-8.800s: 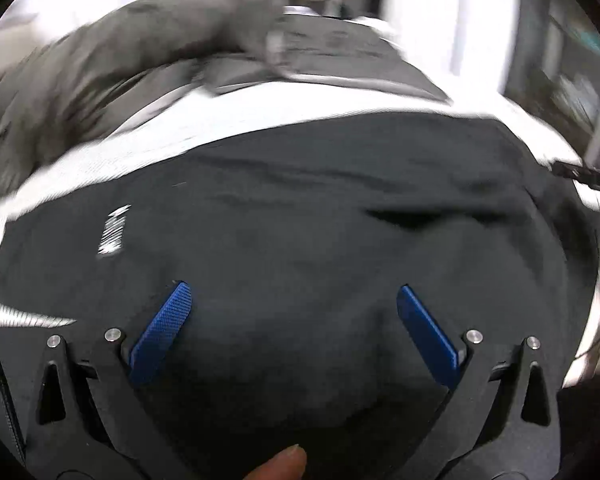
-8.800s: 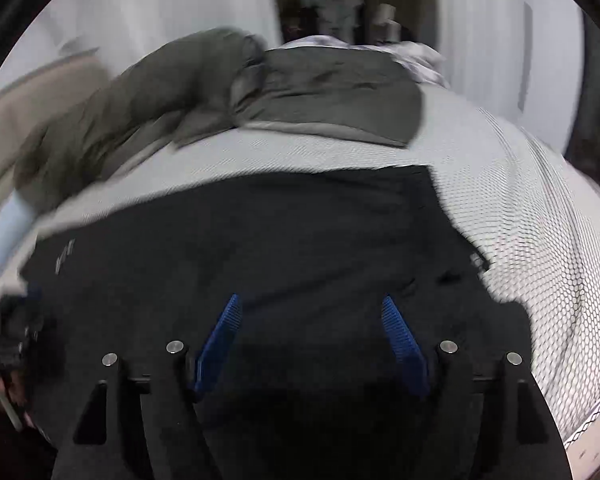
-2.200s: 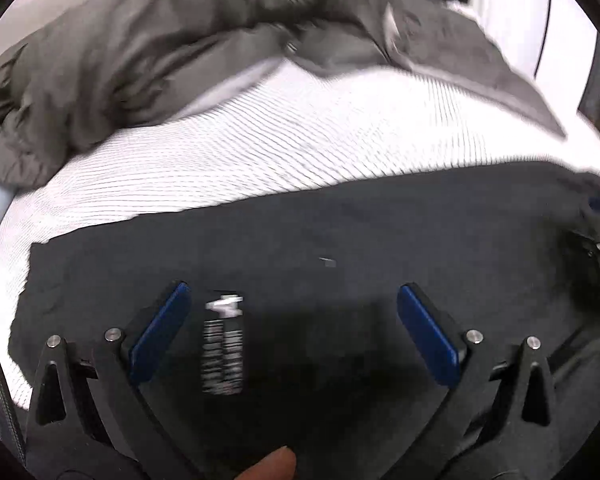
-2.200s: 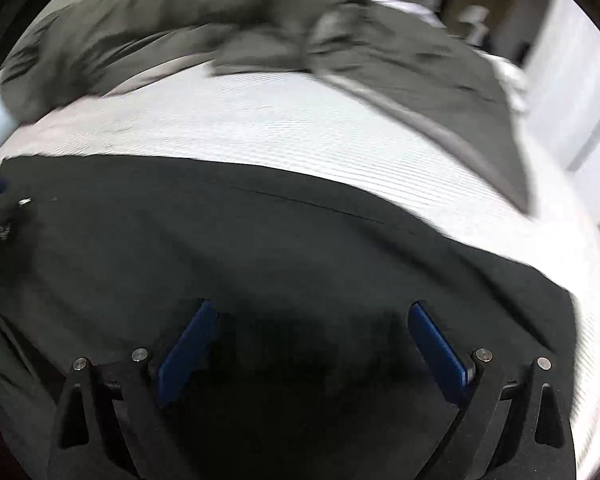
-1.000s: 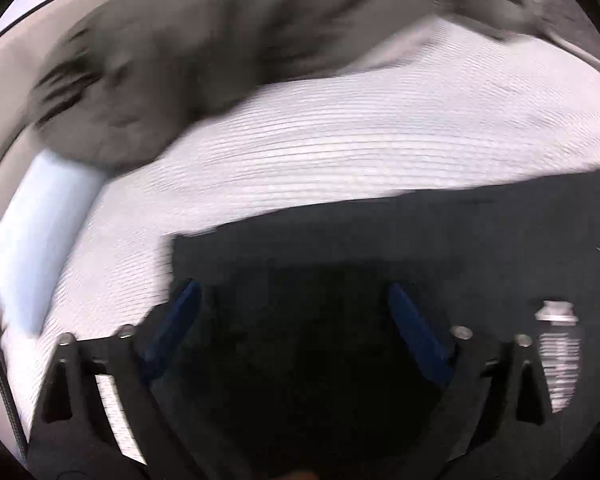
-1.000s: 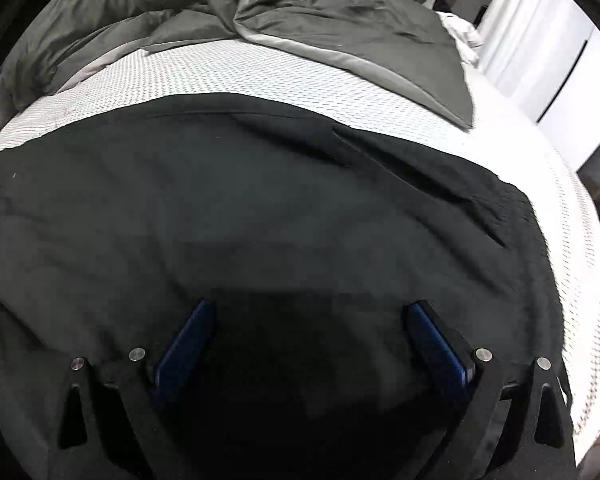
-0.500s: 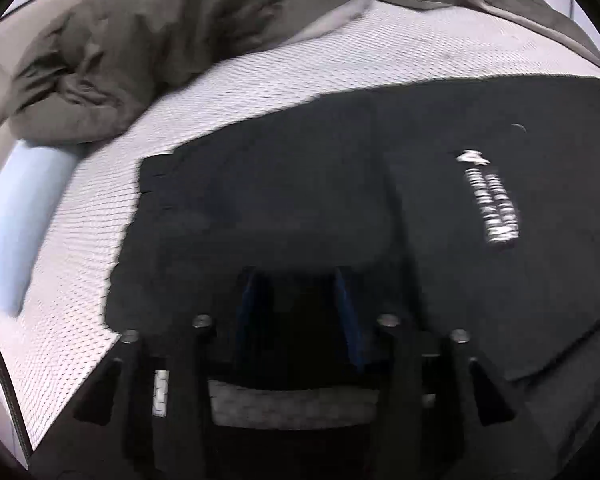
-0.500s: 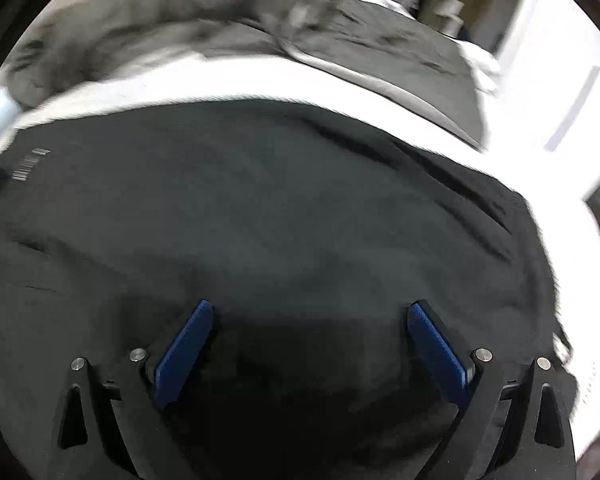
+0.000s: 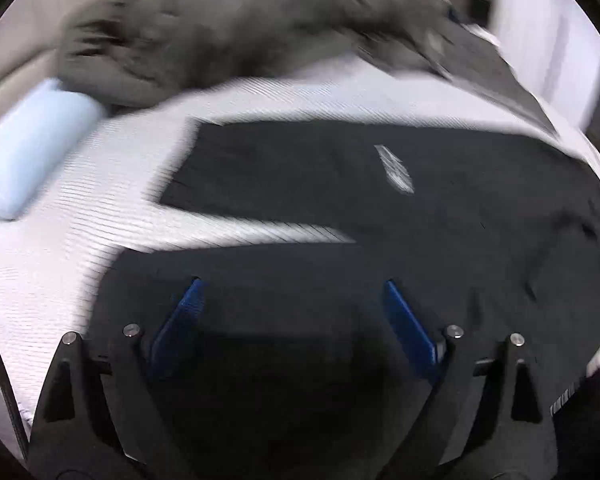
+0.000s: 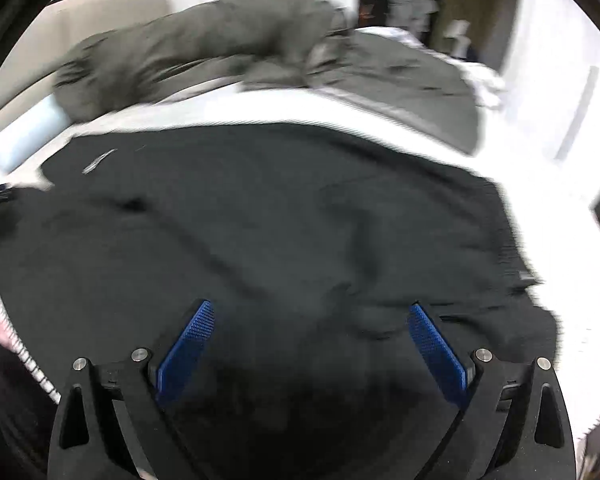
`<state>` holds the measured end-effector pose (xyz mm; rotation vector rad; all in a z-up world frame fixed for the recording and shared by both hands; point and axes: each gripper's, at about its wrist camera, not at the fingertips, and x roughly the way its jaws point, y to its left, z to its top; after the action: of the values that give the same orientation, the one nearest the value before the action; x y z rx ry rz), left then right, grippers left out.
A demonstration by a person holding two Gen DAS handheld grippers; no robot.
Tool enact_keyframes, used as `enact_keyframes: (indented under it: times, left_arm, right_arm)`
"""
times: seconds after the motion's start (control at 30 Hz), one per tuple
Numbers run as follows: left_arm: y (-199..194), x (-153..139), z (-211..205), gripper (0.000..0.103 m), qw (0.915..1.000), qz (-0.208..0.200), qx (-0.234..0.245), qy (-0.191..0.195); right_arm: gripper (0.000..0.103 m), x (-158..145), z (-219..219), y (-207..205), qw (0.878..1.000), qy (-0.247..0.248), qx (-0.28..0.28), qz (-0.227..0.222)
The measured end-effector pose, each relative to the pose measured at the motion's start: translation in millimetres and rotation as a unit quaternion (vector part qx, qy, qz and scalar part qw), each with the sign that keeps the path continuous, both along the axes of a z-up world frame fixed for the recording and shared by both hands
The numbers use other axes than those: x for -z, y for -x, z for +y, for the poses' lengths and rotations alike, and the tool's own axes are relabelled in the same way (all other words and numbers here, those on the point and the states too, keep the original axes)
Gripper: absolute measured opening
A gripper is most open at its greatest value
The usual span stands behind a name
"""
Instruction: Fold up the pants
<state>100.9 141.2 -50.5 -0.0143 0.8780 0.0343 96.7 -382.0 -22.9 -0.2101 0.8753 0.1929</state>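
We see a bedroom: a bed [image 9: 100, 216] with white sheet, rumpled grey duvet [image 10: 204, 52] and pale-blue pillow [image 9: 28, 148].

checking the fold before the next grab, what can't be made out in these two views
- White print on the black pants, left wrist view: smeared by motion blur, unreadable.
- Near edge of the pants, both views: hidden behind each gripper's body.
- Grey duvet, right wrist view: folds blurred.
- Left gripper: jaws just opened, nothing between them.

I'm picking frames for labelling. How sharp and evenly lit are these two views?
Left wrist: bed and black pants smeared by motion, logo streaked; left hand-held gripper sharp. Right wrist: grey duvet and pants edges blurred, white sheet overexposed, right hand-held gripper crisp. Both: fisheye bending, dark corners.
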Motion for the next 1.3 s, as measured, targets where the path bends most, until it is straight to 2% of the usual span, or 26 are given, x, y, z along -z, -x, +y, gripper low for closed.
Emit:
enact_keyframes:
  times: [0.07,0.1,0.13,0.17,0.23,0.33,0.4,0.47,0.53,0.6,0.73,0.8,0.87,0.97,1.0,1.07,1.13,1.2,1.23,1.3]
  left_arm:
    - [-5.0,21.7,-8.0,0.089,0.9991,0.032,-0.002,-0.029]
    - [-3.8,29.4,-5.4,0.089,0.9987,0.038,-0.012,-0.033]
    - [2.6,28.4,2.1,0.090,0.9995,0.025,-0.017,-0.013]
    - [4.5,29.5,10.6,0.090,0.9991,0.022,-0.031,-0.017]
    - [19.6,24.2,29.3,0.091,0.9953,0.015,-0.076,-0.058]
    - [35.8,22.1,54.8,0.091,0.9881,0.016,-0.124,-0.089]
    - [44.9,18.7,73.1,0.091,0.9837,0.015,-0.151,-0.096]
    - [55.0,14.5,83.9,0.091,0.9852,0.007,-0.158,-0.067]
    - [74.5,3.6,86.8,0.091,0.9861,-0.013,-0.163,-0.028]
    - [96.4,-6.3,87.3,0.091,0.9857,-0.038,-0.164,0.012]
    - [134.4,-14.2,90.1,0.091,0.9802,-0.060,-0.178,0.062]
    - [143.5,-8.8,95.5,0.090,0.9758,-0.058,-0.188,0.095]
    - [144.1,1.7,102.9,0.083,0.9721,-0.051,-0.192,0.124]
    - [155.9,17.4,108.2,0.074,0.9679,-0.041,-0.205,0.139]
    - [156.6,21.7,114.2,0.072,0.9657,-0.040,-0.210,0.147]
    - [157.8,26.1,125.4,0.064,0.9622,-0.044,-0.213,0.163]
    - [166.4,25.4,130.5,0.059,0.9592,-0.051,-0.215,0.176]
    - [169.8,26.2,133.2,0.054,0.9571,-0.054,-0.211,0.192]
    - [168.4,26.7,134.3,0.049,0.9561,-0.054,-0.209,0.198]
    - [163.2,26.9,134.9,0.045,0.9548,-0.054,-0.207,0.207]
  right_arm:
    - [0.099,22.0,9.2,-2.4,0.999,0.015,-0.009,0.027]
    - [0.099,34.9,8.6,-3.3,0.999,0.039,-0.004,0.036]
    - [0.099,42.6,1.5,-1.1,0.998,0.054,0.005,0.034]
    - [0.099,43.4,-6.5,2.1,0.998,0.051,0.013,0.027]
    - [0.099,39.6,-38.3,13.4,0.997,0.049,0.055,0.016]
    - [0.099,30.7,-101.8,34.5,0.985,0.077,0.151,-0.006]
    - [0.099,25.7,-134.5,48.1,0.978,0.065,0.199,-0.004]
    - [0.099,14.7,-161.9,64.2,0.975,0.016,0.222,-0.003]
    - [0.099,-2.0,-178.9,89.4,0.973,-0.051,0.225,-0.030]
    - [0.099,-13.1,-182.0,109.3,0.970,-0.085,0.224,-0.044]
    - [0.099,-6.7,-193.7,141.7,0.962,-0.124,0.239,-0.037]
    - [0.098,5.2,-197.8,131.8,0.958,-0.147,0.244,-0.026]
    - [0.087,19.8,-207.7,125.9,0.953,-0.178,0.246,-0.017]
    - [0.072,35.8,-218.1,107.9,0.943,-0.213,0.257,-0.015]
    - [0.061,39.2,-220.0,99.0,0.941,-0.214,0.260,-0.014]
    - [0.051,38.3,-217.9,88.8,0.943,-0.200,0.267,-0.010]
    - [0.030,27.9,-211.6,91.6,0.953,-0.162,0.254,-0.021]
    - [0.021,24.4,-218.5,104.1,0.952,-0.178,0.247,-0.030]
    - [0.019,25.3,-225.6,109.7,0.949,-0.188,0.252,-0.029]
    - [0.019,28.6,-236.0,116.1,0.942,-0.214,0.258,-0.027]
